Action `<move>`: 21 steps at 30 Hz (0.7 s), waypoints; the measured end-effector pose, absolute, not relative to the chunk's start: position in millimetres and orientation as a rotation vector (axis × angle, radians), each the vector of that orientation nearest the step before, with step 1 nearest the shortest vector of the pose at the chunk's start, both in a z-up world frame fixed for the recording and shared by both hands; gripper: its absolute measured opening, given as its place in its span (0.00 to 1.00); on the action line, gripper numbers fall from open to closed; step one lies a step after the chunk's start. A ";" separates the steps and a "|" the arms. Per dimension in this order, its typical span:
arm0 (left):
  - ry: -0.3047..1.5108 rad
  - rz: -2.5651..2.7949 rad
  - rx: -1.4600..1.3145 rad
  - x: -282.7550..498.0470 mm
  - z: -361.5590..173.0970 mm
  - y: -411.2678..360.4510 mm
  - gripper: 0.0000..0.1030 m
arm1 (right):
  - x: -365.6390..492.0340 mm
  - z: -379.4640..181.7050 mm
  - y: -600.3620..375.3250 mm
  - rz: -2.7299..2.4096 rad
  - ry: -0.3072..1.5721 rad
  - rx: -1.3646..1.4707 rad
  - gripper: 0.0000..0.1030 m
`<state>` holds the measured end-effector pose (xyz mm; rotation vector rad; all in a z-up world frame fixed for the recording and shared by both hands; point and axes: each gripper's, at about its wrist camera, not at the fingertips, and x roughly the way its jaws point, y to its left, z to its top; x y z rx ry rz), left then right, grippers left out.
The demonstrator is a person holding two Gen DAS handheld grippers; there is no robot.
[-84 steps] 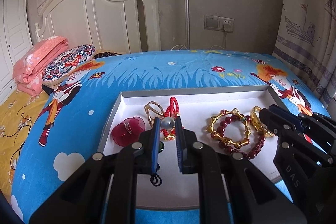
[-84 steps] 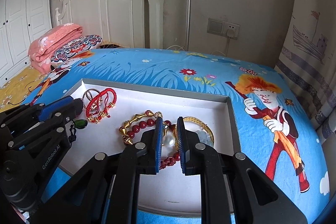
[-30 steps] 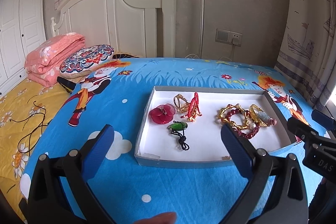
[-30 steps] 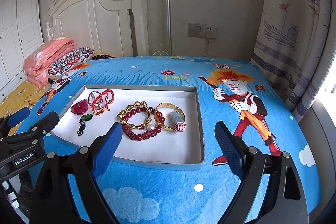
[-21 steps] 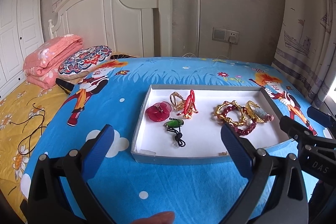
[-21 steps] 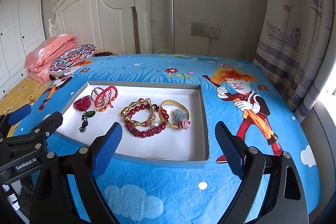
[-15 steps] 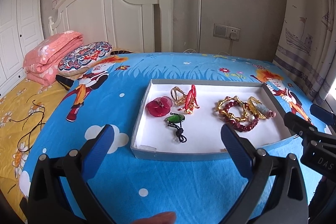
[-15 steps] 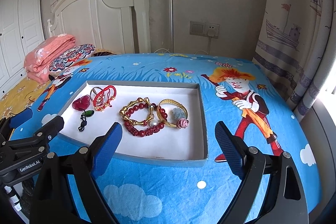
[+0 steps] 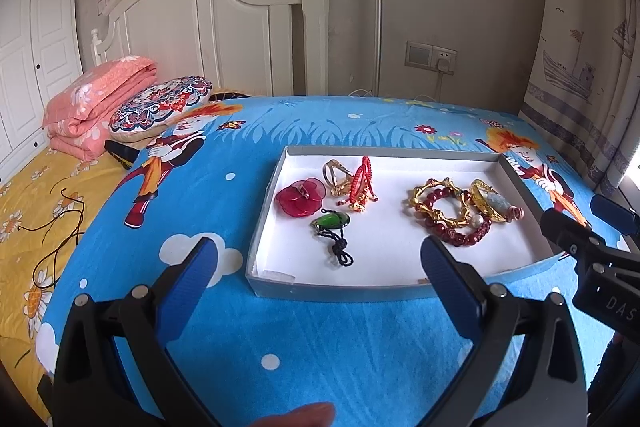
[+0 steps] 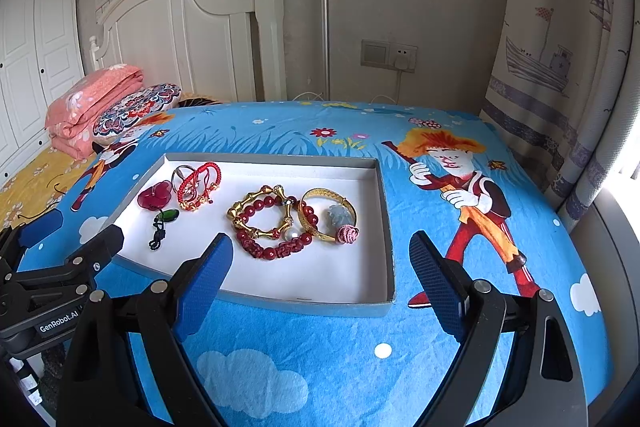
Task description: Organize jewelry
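now both spread wide and empty: left gripper (image 9: pixel 316 261) and right gripper (image 10: pixel 320 255), held short of the tray (image 10: pixel 384 211) on the blue bedspread (image 10: pixel 320 347); inside, red flower brooch (image 9: pixel 300 200), green pendant (image 9: pixel 331 220), red cord bracelet (image 9: pixel 362 185), bead bracelets (image 10: pixel 272 221), gold bangle (image 10: pixel 326 213).

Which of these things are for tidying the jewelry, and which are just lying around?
For the job: tray, red flower, green pendant, red cord bracelet, bead bracelets, gold bangle.

Lying about: pink blanket, pillow, black cord.
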<state>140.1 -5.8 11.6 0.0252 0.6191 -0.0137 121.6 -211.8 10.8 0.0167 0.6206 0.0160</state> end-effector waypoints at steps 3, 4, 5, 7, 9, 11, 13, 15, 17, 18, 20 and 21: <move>0.619 -0.014 0.026 140.4 11.4 -6.4 0.95 | 121.2 10.1 -212.3 0.014 0.623 0.017 0.82; 0.619 -0.013 0.026 140.4 11.4 -6.4 0.95 | 120.9 9.8 -212.6 0.013 0.624 0.018 0.82; 0.619 -0.014 0.026 140.5 11.4 -6.3 0.95 | 120.7 9.4 -212.9 0.013 0.625 0.019 0.82; 0.618 -0.013 0.026 140.6 11.5 -6.8 0.95 | 120.7 8.7 -212.9 0.012 0.628 0.019 0.82; 0.619 -0.013 0.026 140.6 11.4 -6.8 0.95 | 120.9 8.6 -212.9 0.013 0.630 0.019 0.82; 0.620 -0.012 0.026 140.6 11.4 -6.8 0.95 | 120.9 8.6 -212.8 0.013 0.630 0.019 0.82; 0.620 -0.011 0.027 140.2 11.5 -7.0 0.95 | 121.0 8.4 -212.7 0.013 0.630 0.020 0.82; 0.620 -0.010 0.028 140.1 11.6 -7.1 0.95 | 121.0 8.4 -212.6 0.013 0.630 0.020 0.82; 0.620 -0.008 0.026 139.9 11.7 -6.7 0.95 | 121.0 8.1 -212.3 0.014 0.631 0.020 0.82; 0.620 -0.008 0.025 139.5 11.9 -6.1 0.95 | 121.0 8.1 -212.3 0.014 0.631 0.020 0.82; 0.618 -0.005 0.026 139.0 12.2 -5.9 0.95 | 120.9 8.0 -212.3 0.014 0.631 0.020 0.82; 0.617 -0.004 0.027 138.4 12.4 -5.8 0.95 | 120.5 7.9 -212.1 0.014 0.631 0.020 0.82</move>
